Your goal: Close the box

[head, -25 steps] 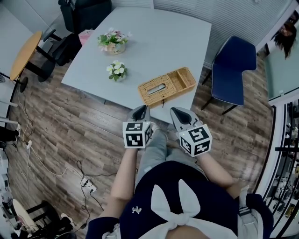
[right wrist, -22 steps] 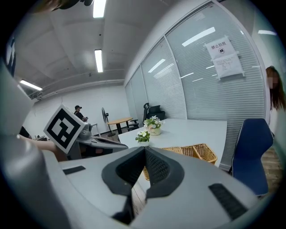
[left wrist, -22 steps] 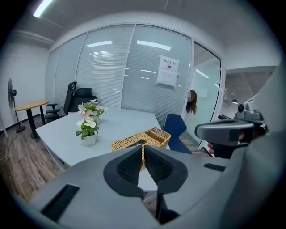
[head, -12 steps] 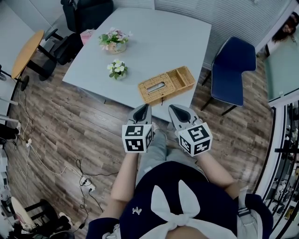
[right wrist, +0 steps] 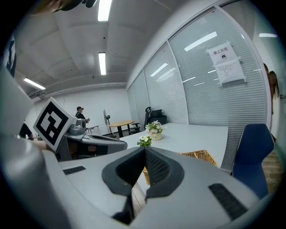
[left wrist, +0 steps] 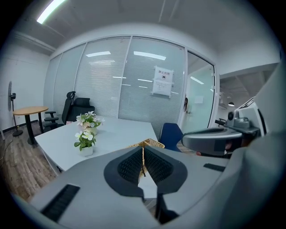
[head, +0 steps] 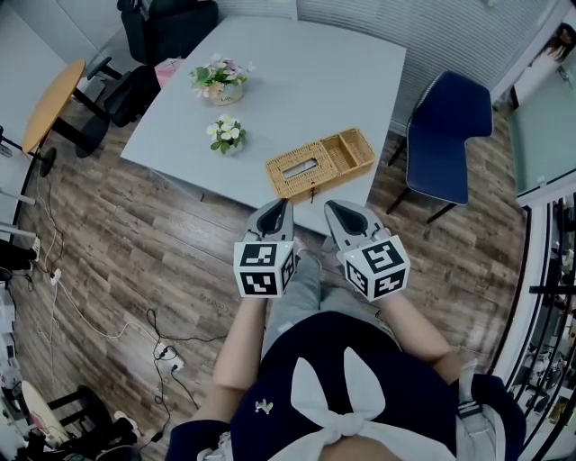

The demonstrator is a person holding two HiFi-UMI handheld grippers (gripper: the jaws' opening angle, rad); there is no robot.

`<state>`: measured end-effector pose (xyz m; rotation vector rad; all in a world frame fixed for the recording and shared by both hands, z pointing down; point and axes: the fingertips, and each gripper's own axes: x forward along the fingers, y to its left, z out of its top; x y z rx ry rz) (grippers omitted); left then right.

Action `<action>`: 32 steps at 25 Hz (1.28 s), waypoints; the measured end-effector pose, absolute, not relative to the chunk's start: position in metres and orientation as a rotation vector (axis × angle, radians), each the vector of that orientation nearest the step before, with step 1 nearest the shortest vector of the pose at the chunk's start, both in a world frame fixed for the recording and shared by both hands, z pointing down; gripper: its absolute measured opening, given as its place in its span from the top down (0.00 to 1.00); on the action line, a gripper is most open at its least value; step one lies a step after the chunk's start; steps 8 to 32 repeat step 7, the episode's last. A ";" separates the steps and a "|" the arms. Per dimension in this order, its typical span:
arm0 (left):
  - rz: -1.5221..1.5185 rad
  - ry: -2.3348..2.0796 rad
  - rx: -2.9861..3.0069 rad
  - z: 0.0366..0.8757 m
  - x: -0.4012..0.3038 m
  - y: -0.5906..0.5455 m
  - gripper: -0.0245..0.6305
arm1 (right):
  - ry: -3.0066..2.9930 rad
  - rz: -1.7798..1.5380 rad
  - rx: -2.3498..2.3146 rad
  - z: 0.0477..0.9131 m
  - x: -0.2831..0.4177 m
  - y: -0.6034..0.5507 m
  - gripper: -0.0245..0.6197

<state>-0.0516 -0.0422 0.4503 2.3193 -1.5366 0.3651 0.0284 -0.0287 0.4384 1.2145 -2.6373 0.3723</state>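
Note:
A long wicker box [head: 319, 164] lies near the front edge of the grey table [head: 297, 81]. One part has a slotted top and its right end is an open compartment. Both grippers hover side by side in front of the table edge, short of the box and above the person's lap. My left gripper [head: 274, 212] is shut with nothing between its pads. My right gripper [head: 340, 214] is shut and empty too. In the left gripper view the box [left wrist: 151, 143] peeks just over the closed left gripper [left wrist: 143, 154]. In the right gripper view the box [right wrist: 201, 155] lies to the right of the right gripper [right wrist: 145, 156].
Two small flower pots [head: 219, 79] [head: 225, 135] stand on the table's left half. A blue chair [head: 447, 135] is at the table's right, a black office chair [head: 162, 27] and a round wooden table [head: 49, 103] at the left. Cables [head: 166, 351] lie on the wood floor.
My left gripper has risen a little, so the box now sits lower behind its jaws in its own view. The right gripper has stayed where it was.

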 end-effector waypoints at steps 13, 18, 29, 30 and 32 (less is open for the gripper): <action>0.355 -1.537 2.340 0.442 -0.052 -0.043 0.92 | -2.644 0.359 1.219 0.433 0.026 -0.031 0.96; 0.355 -1.537 2.340 0.442 -0.052 -0.043 0.92 | -2.644 0.359 1.219 0.433 0.026 -0.031 0.96; 0.355 -1.537 2.340 0.442 -0.052 -0.043 0.92 | -2.644 0.359 1.219 0.433 0.026 -0.031 0.96; 0.355 -1.537 2.340 0.442 -0.052 -0.043 0.92 | -2.644 0.359 1.219 0.433 0.026 -0.031 0.96; 0.355 -1.537 2.340 0.442 -0.052 -0.043 0.92 | -2.644 0.359 1.219 0.433 0.026 -0.031 0.96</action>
